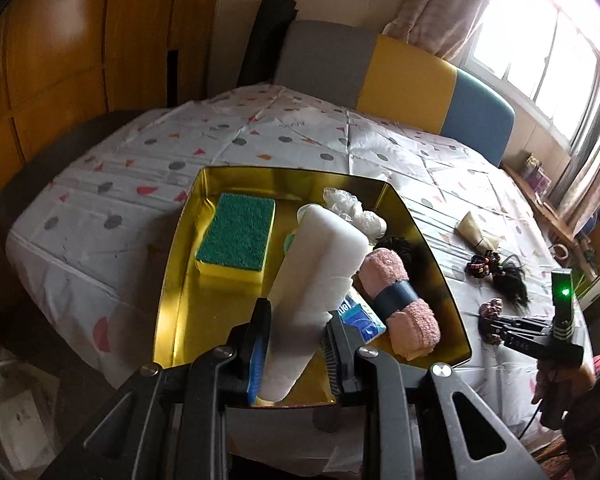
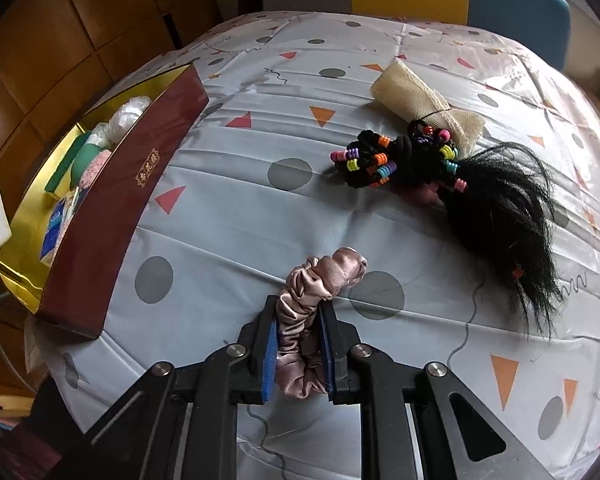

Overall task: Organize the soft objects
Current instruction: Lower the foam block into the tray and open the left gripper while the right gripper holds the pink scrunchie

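Observation:
My left gripper (image 1: 296, 320) is shut on a white foam block (image 1: 316, 268) and holds it over the gold-lined box (image 1: 172, 280). In the box lie a green-and-yellow sponge (image 1: 236, 236), a rolled pink towel (image 1: 400, 304), a blue tissue pack (image 1: 360, 316) and white crumpled plastic (image 1: 352, 208). My right gripper (image 2: 298, 340) is shut on a pink satin scrunchie (image 2: 316, 292) lying on the bed cover. The box (image 2: 112, 216), dark red outside, shows at the left in the right wrist view.
On the patterned bed cover (image 2: 260, 140) lie black hair ties with coloured beads (image 2: 380, 160), a black hair piece (image 2: 496, 216) and a beige cloth bow (image 2: 424, 100). A headboard (image 1: 404, 76) stands at the far end. A wooden wardrobe (image 1: 60, 60) is at the left.

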